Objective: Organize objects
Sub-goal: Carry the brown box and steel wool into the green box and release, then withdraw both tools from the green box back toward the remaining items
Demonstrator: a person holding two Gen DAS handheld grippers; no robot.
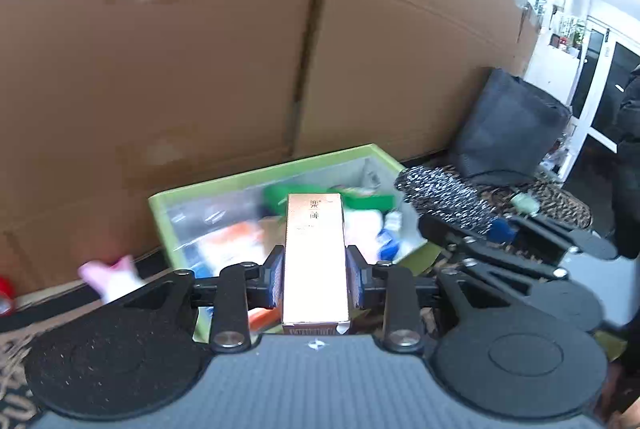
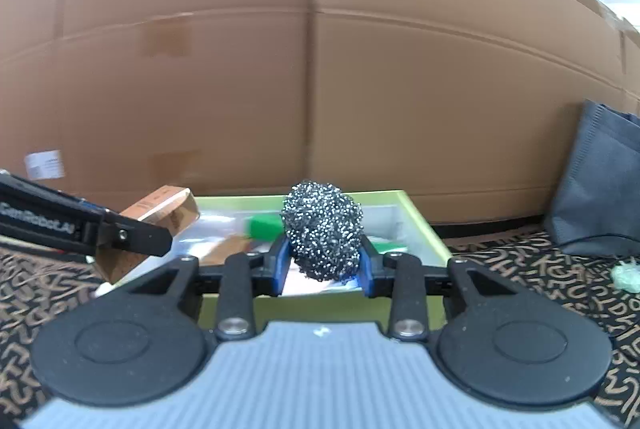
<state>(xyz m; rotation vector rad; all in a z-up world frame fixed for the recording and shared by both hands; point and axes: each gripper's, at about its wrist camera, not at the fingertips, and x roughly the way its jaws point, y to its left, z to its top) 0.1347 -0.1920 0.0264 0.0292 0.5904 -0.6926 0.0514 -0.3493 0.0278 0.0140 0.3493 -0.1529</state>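
Steel scourer (image 2: 322,235) and gold carton (image 1: 315,261) gripped above green bin (image 2: 424,229).

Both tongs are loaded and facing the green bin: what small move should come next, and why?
Probably carry both loads forward over the green bin before letting go. The left tongs clamp the gold carton, the right tongs clamp the steel scourer, and both sit at the bin's near edge rather than over its contents.

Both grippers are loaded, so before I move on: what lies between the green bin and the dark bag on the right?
In the right wrist view, only bare patterned cloth lies between the green bin and the dark bag; nothing stands there.
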